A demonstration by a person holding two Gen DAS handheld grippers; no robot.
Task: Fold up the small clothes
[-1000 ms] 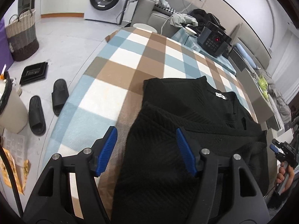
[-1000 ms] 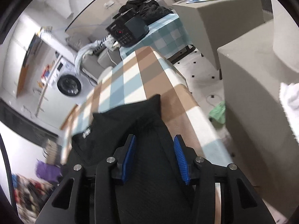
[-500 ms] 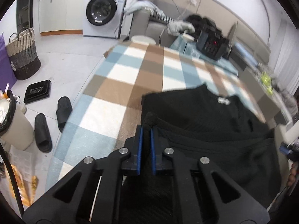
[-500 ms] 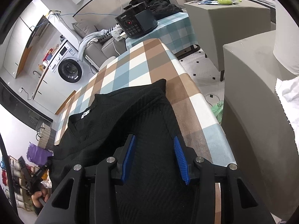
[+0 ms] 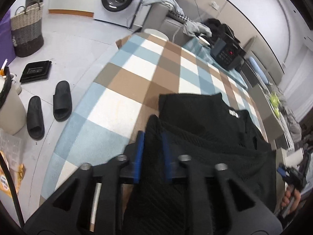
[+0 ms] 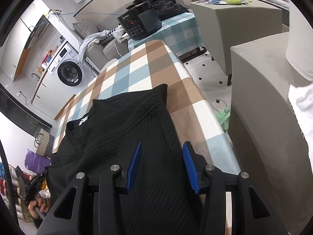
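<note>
Both grippers point(image 5: 151, 137) point(image 6: 161, 146) apart over ribbed black knit top point(image 6: 125, 121) on plaid cloth point(image 5: 137, 72)

black garment point(image 5: 205, 137) — hem cut off

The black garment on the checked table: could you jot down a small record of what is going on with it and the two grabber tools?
garment: black knit top, lower part folded up over itself, white neck label showing
surface: checked tablecloth
left gripper: jaws have just been opening, a raised fold of the cloth between them
right gripper: open over the fabric, jaws have just been opening
fold state: partly done
nearby: black cooker on the next table
</note>
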